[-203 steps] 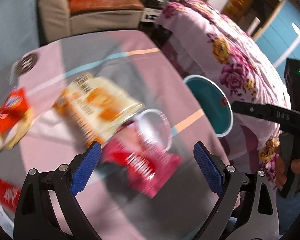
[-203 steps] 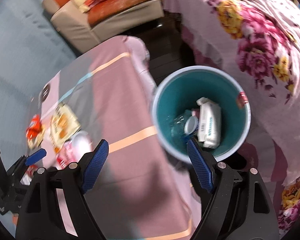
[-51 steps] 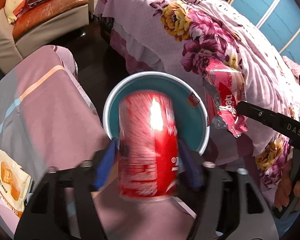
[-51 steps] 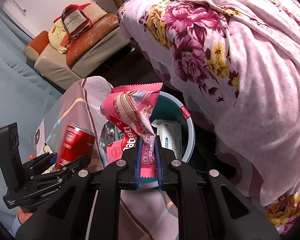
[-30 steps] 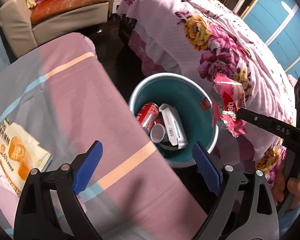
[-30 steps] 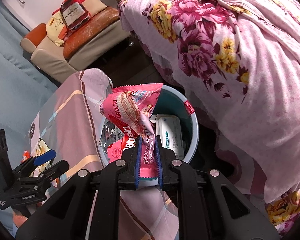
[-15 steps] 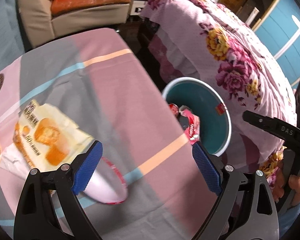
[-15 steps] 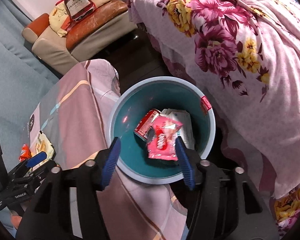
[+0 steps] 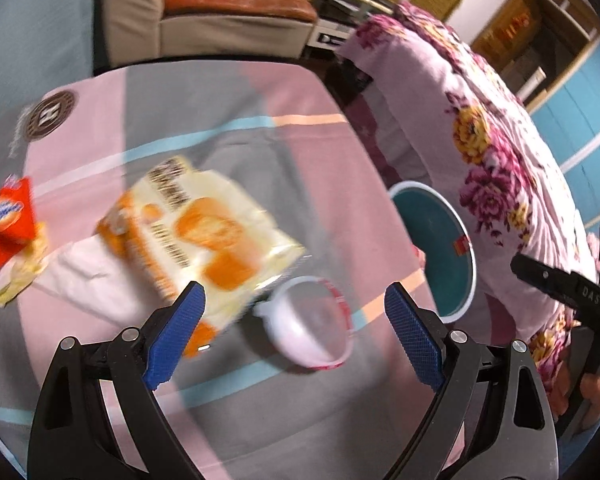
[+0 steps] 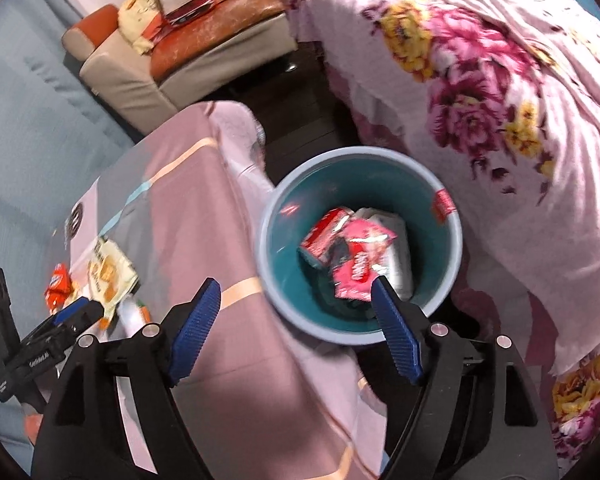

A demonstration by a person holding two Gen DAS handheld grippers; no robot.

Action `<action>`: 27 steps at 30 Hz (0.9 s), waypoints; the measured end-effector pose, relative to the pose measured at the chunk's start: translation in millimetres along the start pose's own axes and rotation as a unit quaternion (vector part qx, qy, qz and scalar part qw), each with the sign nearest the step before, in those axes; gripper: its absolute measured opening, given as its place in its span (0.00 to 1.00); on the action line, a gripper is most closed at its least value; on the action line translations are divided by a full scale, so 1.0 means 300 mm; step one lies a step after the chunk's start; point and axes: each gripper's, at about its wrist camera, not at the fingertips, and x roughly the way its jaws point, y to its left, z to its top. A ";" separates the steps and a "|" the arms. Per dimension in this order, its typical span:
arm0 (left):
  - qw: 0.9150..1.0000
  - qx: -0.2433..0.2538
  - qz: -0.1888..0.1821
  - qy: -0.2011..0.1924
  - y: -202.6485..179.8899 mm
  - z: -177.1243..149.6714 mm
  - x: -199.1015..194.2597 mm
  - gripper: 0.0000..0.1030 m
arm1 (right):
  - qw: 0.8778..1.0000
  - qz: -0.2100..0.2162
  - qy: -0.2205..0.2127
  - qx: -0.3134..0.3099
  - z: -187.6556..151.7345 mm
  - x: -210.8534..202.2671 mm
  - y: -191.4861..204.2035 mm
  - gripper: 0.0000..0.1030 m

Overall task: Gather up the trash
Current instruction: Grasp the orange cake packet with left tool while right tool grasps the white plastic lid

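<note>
The left gripper (image 9: 294, 320) hangs over the table (image 9: 228, 96), which wears a pink and grey striped cloth, and its 2 blue-padded fingers (image 9: 176, 332) stand spread wide with nothing pinched between them. Just beyond the pads a white plastic cup (image 9: 312, 330) with a red-printed rim lies tipped on its side on the cloth, touching the corner of a blurred yellow and orange snack wrapper (image 9: 196, 236). Farther left, a red and orange packet (image 9: 6, 224) sits near the table's edge, well apart from the cup. The right gripper (image 10: 294, 326) is held above the teal bin (image 10: 276, 216) that stands on the floor between the table and the flowered bedspread (image 10: 500, 92); its jaws have just been opening, and they now stand far apart with nothing between the pads. Down inside the bin lie a pink wrapper (image 10: 360, 260), a red can (image 10: 324, 232) and a white packet (image 10: 398, 264), heaped together at the bottom. A beige sofa (image 10: 204, 64) with an orange seat stands beyond the table
</note>
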 end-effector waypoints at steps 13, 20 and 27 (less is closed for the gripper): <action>0.997 -0.073 0.007 -0.013 0.298 -0.077 -0.080 0.89 | 0.994 0.027 0.059 -0.087 -0.091 0.147 0.346 0.72; 0.994 -0.107 0.000 -0.017 0.407 -0.100 -0.093 0.89 | 0.991 0.018 0.072 -0.111 -0.108 0.228 0.458 0.50; 0.992 -0.126 -0.005 -0.019 0.475 -0.107 -0.100 0.89 | 0.987 0.008 0.090 -0.130 -0.117 0.303 0.514 0.39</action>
